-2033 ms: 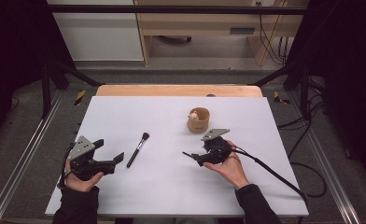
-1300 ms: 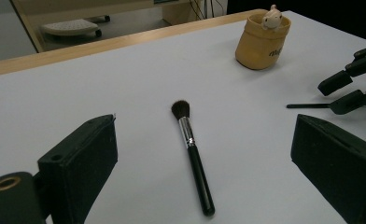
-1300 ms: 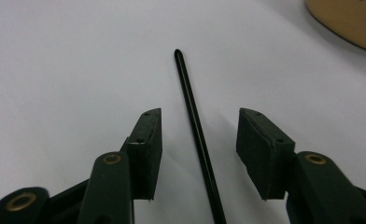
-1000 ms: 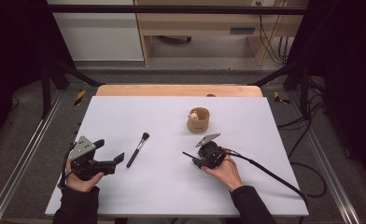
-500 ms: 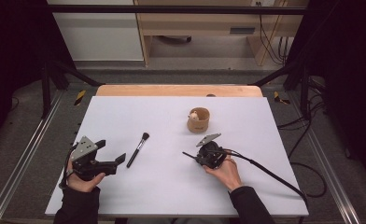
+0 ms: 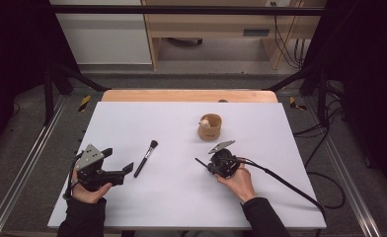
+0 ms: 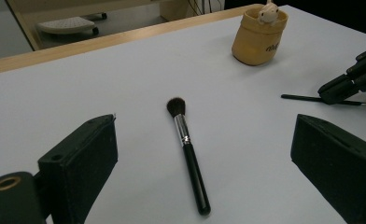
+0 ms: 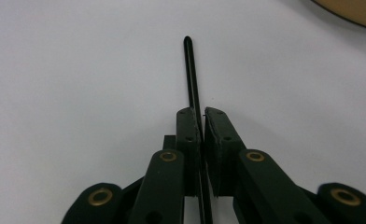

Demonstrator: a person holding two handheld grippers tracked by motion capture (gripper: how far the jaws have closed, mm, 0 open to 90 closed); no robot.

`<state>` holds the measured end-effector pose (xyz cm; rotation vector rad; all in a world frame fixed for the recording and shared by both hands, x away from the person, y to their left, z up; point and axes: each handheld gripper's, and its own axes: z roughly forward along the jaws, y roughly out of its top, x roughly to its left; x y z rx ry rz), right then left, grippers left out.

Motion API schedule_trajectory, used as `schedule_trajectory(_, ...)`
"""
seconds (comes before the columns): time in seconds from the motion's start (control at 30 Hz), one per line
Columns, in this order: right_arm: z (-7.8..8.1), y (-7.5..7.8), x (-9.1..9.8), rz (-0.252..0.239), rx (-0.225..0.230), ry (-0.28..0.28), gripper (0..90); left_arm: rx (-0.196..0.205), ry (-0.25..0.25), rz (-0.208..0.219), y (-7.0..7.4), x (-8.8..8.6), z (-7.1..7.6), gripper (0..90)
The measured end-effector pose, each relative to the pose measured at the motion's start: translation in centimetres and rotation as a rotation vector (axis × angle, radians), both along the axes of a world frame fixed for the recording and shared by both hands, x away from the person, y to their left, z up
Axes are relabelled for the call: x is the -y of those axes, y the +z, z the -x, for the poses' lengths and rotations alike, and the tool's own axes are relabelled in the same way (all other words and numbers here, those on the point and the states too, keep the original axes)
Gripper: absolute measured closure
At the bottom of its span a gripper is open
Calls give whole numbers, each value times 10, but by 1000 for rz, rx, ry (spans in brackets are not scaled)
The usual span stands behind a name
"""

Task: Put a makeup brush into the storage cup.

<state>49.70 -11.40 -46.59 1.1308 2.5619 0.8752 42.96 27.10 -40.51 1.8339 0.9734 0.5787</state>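
Your right gripper has just closed its fingers onto the thin black stick — secured low on the desk, near the cup, ready for lifting. Your left gripper gapes empty before the brush.

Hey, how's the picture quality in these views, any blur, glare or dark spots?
High view: the white table is evenly lit, the surroundings fall dark. Left gripper view: the makeup brush is sharp, with the near jaws soft. Right gripper view: the thin black stick casts a faint shadow, the cup edge is blurred.

Right gripper fingers now clamped on thin black stick
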Motion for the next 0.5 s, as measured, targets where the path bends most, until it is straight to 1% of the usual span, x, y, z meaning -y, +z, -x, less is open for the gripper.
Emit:
schedule_trajectory(0.07, 0, 1, 0, -4, -4, -3, 789, 0, -1, -2, 0, 0, 0, 66)
schedule_trajectory(0.1, 1, 3, 0, -7, 5, -1, 777, 0, -1, -1, 0, 0, 0, 66)
schedule_trajectory(0.13, 1, 3, 0, -7, 5, -1, 777, 0, -1, -1, 0, 0, 0, 66)
schedule_trajectory(0.17, 2, 9, 2, -24, 25, 1, 734, 0, -4, -7, 0, 1, 0, 66)
schedule_trajectory(0.2, 3, 12, 3, -27, 27, -1, 716, -1, -8, -8, 0, 1, 0, 66)
schedule_trajectory(0.23, 3, 15, 5, -34, 47, 17, 690, -1, -9, -10, 0, 1, -1, 66)
schedule_trajectory(0.27, 4, 19, 6, -33, 44, 12, 665, -2, -11, -12, 0, 1, -1, 66)
schedule_trajectory(0.3, 5, 22, 7, -35, 57, 17, 639, -3, -10, -5, -1, 2, -1, 66)
schedule_trajectory(0.4, 6, 29, 10, -36, 63, 30, 567, -3, -15, -6, -1, 3, -1, 66)
schedule_trajectory(0.43, 6, 31, 11, -20, 60, 33, 566, -3, -15, -6, -1, 3, -1, 66)
schedule_trajectory(0.47, 5, 33, 12, -12, 51, 41, 563, -3, -18, -5, -1, 4, -1, 67)
schedule_trajectory(0.5, 4, 35, 12, -9, 34, 36, 553, -3, -18, -5, -1, 4, -1, 66)
